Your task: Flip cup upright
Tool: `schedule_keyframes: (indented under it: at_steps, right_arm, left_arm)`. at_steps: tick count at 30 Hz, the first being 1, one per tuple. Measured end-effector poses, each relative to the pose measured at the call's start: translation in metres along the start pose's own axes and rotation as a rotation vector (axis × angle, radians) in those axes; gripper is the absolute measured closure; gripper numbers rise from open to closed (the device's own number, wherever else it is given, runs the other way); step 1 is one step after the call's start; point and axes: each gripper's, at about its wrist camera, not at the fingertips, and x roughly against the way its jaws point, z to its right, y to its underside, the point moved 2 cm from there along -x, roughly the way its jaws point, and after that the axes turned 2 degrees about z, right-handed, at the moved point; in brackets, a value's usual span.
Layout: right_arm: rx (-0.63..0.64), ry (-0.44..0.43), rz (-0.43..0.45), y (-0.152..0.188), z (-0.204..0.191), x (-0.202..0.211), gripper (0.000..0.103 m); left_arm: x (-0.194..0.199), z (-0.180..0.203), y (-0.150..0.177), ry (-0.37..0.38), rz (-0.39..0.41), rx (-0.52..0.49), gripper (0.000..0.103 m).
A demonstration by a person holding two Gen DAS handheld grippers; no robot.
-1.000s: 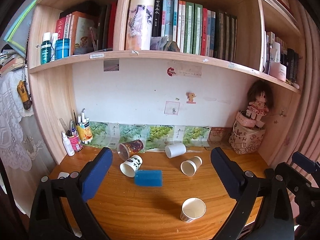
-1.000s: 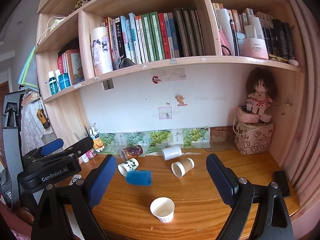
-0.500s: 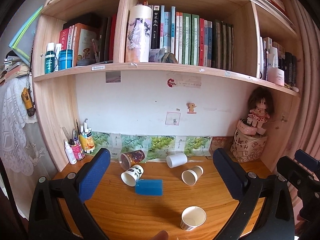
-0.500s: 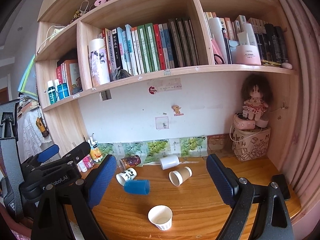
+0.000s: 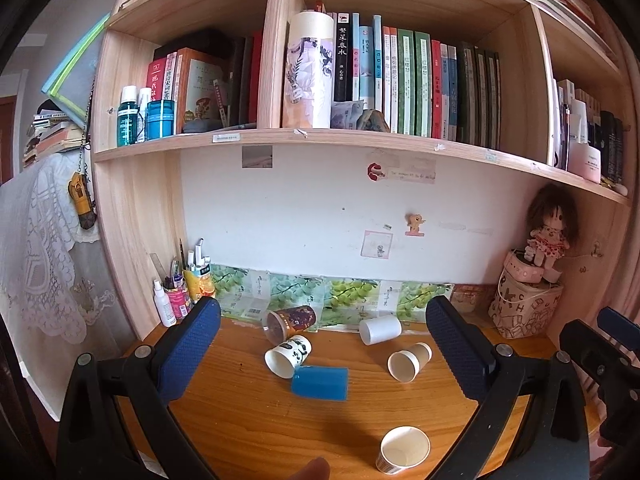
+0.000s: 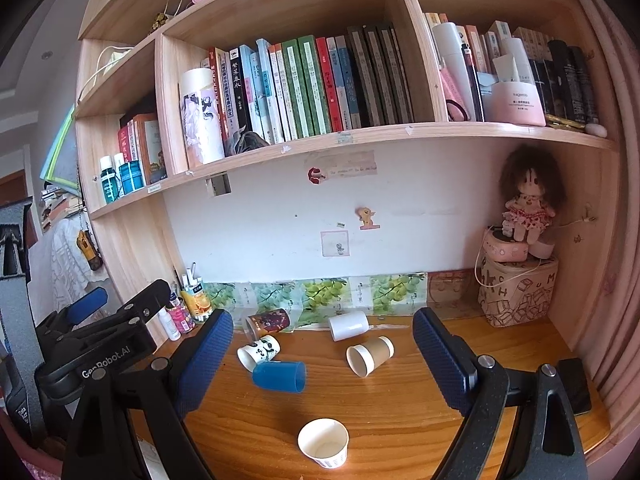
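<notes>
Wooden desk (image 5: 248, 420) under a bookshelf (image 5: 360, 140), white wall behind, grape-print strip along the back edge. Both grippers hang above the front edge w/ jaws wide apart, nothing between them: left gripper (image 5: 320, 356), right gripper (image 6: 322, 356). Progress, judging by how things lie: one white paper cup (image 6: 323, 448) stands upright at 6 o'clock, nearest the cameras; five others lie on their sides, so most of the job looks left. Blue cup (image 6: 279, 376) lies at desk center, just beside or touching the panda-print cup (image 6: 259, 353) at 10 o'clock of it; can't tell contact for sure. Dark printed cup (image 6: 267, 322) sits behind at 11, against the back strip. Plain white cup (image 6: 349, 326) at 1 o'clock, brown cup (image 6: 370, 355) at 3, mouth toward the front. Off to the sides: pen holder w/ bottles (image 5: 188, 288) at far 9 o'clock, doll on a box (image 5: 536, 280) at far 3, phone (image 6: 574, 384) on the right edge. The blue/panda pair is crowded, likely the awkward grab; brown and white cups sit apart w/ free access.
</notes>
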Motion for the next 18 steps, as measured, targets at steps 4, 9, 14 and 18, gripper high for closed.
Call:
schedule_keyframes:
  at_steps: [4,9,14,18]
  right_arm:
    - [0.0,-0.014,-0.009,-0.002,0.002,-0.007,0.011]
    - [0.002,-0.028,-0.013,-0.005,0.004,-0.015,0.011]
    - [0.001,-0.041,-0.021,-0.006,0.006,-0.021,0.011]
    - [0.0,-0.046,-0.031,-0.007,0.007,-0.025,0.011]
  left_arm:
    - [-0.003,0.001,-0.001,-0.003,0.001,-0.002,0.0]
    - [-0.006,0.003,-0.003,-0.007,0.012,-0.003,0.0]
    - [-0.009,0.004,-0.004,0.002,0.004,-0.009,0.0]
    - [-0.012,0.007,-0.004,0.008,-0.006,-0.011,0.0]
